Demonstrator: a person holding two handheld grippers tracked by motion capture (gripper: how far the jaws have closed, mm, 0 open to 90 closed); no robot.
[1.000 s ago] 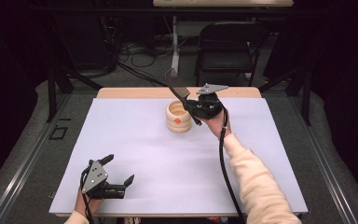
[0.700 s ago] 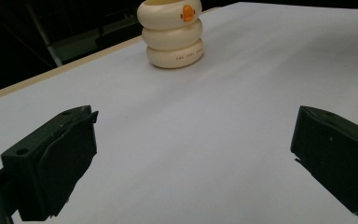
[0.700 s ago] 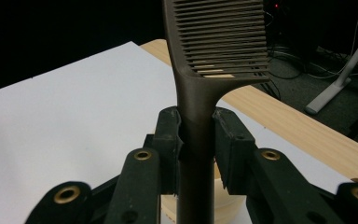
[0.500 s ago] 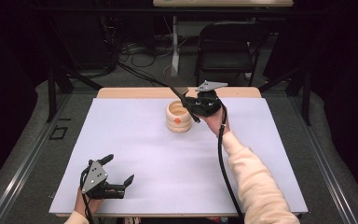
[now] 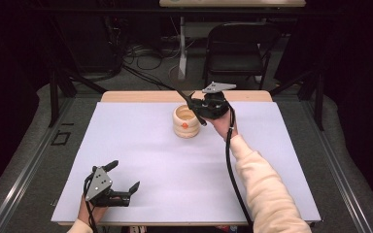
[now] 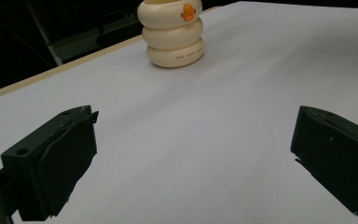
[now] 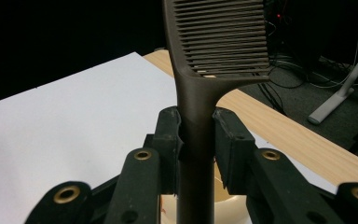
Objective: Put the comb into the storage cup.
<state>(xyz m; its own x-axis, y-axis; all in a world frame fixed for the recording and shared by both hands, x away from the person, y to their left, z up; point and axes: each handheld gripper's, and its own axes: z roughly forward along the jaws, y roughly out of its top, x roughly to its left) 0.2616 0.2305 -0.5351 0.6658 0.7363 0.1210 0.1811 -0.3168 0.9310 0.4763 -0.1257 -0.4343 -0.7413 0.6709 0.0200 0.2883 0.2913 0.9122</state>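
Little has changed since the earlier frame: right gripper [image 7: 196,140] holds its place above the cream holder [image 5: 186,121], jaws pinching the comb [image 7: 216,37] by its handle. Left gripper [image 6: 191,158] rests with jaws spread, holder far ahead. Next move, judged: lower the handle end, below the jaws, into the holder's mouth.

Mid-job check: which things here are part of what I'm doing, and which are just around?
In the job:
- comb, clamped in right gripper
- cream ringed holder

Just around:
- left gripper, open and idle
- folding chair
- floor cables
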